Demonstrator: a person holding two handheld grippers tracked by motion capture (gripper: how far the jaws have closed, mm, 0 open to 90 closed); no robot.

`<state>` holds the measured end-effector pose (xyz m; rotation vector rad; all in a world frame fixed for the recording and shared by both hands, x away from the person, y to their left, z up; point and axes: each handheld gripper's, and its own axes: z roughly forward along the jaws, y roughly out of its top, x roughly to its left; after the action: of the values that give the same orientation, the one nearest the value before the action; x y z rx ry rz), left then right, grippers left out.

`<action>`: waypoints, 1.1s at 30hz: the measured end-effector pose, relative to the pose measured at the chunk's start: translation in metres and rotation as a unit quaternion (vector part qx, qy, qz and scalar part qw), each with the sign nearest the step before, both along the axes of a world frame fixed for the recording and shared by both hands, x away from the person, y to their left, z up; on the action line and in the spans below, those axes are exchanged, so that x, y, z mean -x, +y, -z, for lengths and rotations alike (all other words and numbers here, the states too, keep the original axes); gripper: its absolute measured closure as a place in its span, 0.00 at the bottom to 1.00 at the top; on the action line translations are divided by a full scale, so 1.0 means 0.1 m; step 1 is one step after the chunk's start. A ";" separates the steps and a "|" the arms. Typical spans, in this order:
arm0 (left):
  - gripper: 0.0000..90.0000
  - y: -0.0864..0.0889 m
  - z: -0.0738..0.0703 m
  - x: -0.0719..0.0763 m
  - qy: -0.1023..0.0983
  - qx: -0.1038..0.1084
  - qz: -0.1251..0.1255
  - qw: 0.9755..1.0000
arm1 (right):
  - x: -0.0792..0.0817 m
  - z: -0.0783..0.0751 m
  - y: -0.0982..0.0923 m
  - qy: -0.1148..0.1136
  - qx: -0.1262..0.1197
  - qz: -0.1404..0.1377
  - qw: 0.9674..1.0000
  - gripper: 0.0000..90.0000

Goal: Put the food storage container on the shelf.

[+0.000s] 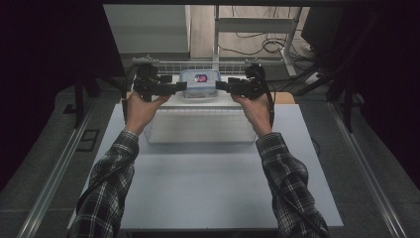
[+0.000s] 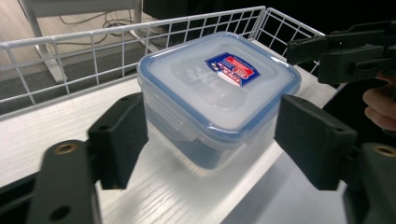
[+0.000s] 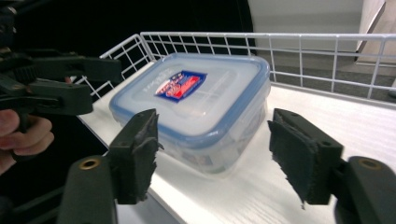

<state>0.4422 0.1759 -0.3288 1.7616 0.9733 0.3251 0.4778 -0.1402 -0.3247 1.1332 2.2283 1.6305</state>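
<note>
container (image 2: 219,98) sits on a raised white shelf (image 2: 56,126), taken as landmark. behind the container and on the side beyond it a white wire rail (image 2: 93,44) fences the shelf edge; no passage low through there, only over the top. left tool (image 1: 168,88) at container's left side, jaws spread wide with a gap to each wall. right tool (image 1: 233,87) at container's right side, jaws likewise spread, gaps both sides. each tool blocks the other's side approach. above the lid (image 3: 187,88): open. in front of the container, toward the person, the shelf edge drops to the bare counter (image 1: 208,188); wide free room there between the two forearms.
</note>
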 end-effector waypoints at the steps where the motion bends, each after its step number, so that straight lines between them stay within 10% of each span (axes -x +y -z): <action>1: 0.24 0.00 0.01 0.02 -0.004 -0.006 0.003 1.000 | 0.01 0.01 0.00 -0.002 0.002 -0.002 1.000 0.33; 9: 0.13 -0.07 0.10 0.14 -0.019 -0.033 0.012 0.999 | 0.11 0.05 0.01 -0.017 0.024 -0.012 1.000 0.23; 33: 0.03 -0.10 0.30 0.54 -0.032 -0.026 0.048 0.998 | 0.51 0.20 0.12 -0.046 0.071 -0.045 0.995 0.07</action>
<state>0.3884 0.1654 -0.3584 1.8267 0.8387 0.3465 0.4264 -0.1279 -0.3445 0.9163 2.3260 1.4948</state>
